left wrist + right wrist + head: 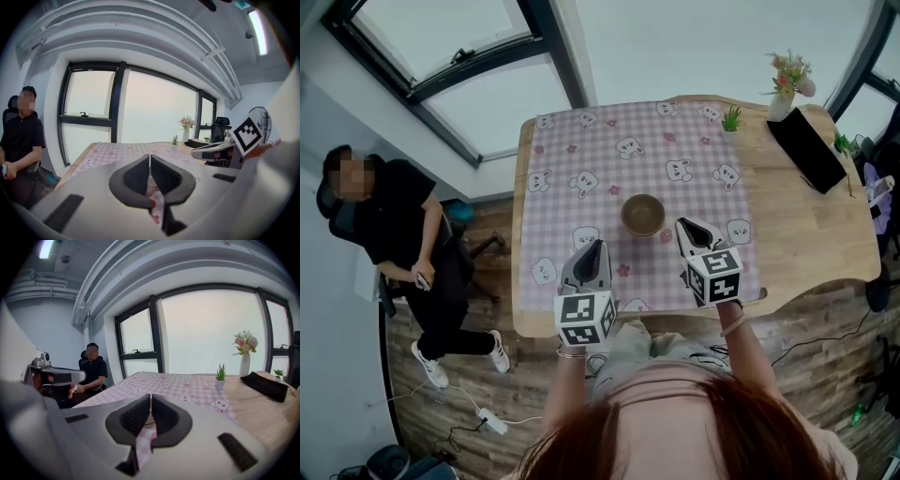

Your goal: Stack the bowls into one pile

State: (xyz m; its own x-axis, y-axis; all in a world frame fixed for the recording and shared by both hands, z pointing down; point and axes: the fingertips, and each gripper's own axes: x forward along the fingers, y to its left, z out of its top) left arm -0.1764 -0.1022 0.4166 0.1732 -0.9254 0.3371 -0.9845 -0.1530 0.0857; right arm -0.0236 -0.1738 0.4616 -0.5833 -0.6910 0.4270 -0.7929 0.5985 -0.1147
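Left claw (598, 244) and right claw (682, 225) were both closed on nothing, flanking the brown bowl (643, 215) mid-worktop (806, 230) without touching it. Risk: the closed tips could shove the bowl across the checked cloth (609, 169).

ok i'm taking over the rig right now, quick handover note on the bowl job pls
Left gripper: jaws together, empty, over the near edge of the tablecloth.
Right gripper: jaws together, empty, beside it.
Bowls: a single brown pile mid-cloth, just beyond both grippers; no loose bowl in view.
Done: stacking looks finished, count in the pile unclear.
Left: probably nothing.
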